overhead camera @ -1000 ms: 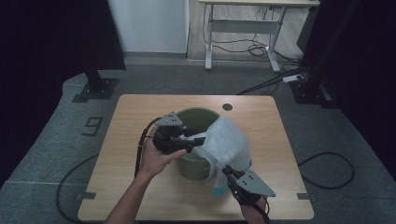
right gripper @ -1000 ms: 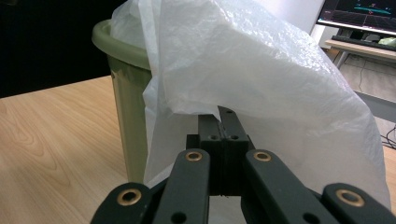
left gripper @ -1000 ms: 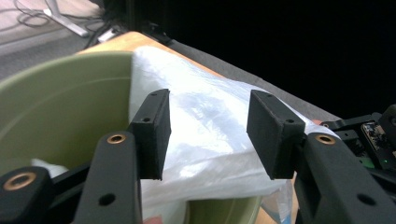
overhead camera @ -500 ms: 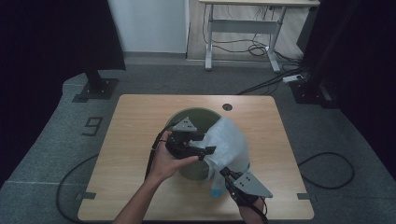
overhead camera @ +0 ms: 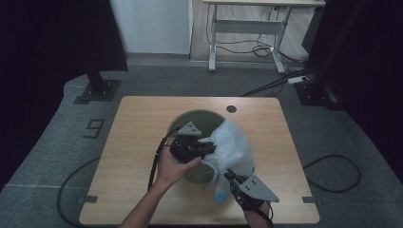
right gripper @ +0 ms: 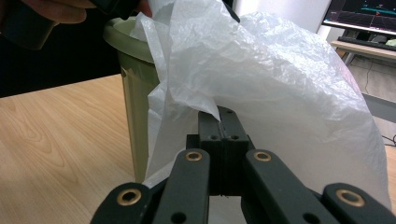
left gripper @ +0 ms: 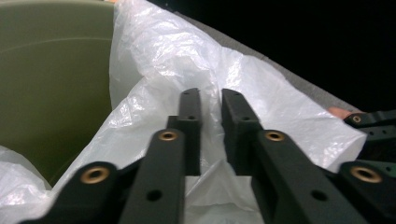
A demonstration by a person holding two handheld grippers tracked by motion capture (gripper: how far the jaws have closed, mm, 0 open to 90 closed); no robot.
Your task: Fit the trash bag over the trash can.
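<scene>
Step in hand, as we judged it: fitting a white plastic bag (overhead camera: 231, 147) into the green bin (overhead camera: 190, 118) as a liner. The bin stood near the middle of the table (overhead camera: 128, 142), somewhat toward the near edge; the bag was draped over the bin's right-hand rim and billowed out toward the table's right edge, not yet inside.

Left to right. The left gripper (overhead camera: 209, 147) was held over the bin's near rim, pointing right into the bag. Its jaws had just been closing. In the left gripper view a fold of film sat between the two black fingers (left gripper: 190, 114) and a narrow gap remained, so we could not tell whether the pads were already pinching it.

The right gripper (overhead camera: 229, 175) sat lower, by the near edge of the table just right of the bin, clenched on the bag's lower edge; in the right gripper view (right gripper: 219, 122) its jaws met with the film caught between them.

Next move, in our estimate: with both edges secured, spread the bag's mouth apart and carry it over the rim. Care needed — the film is thin and may slip or tear under a hard pull.
</scene>
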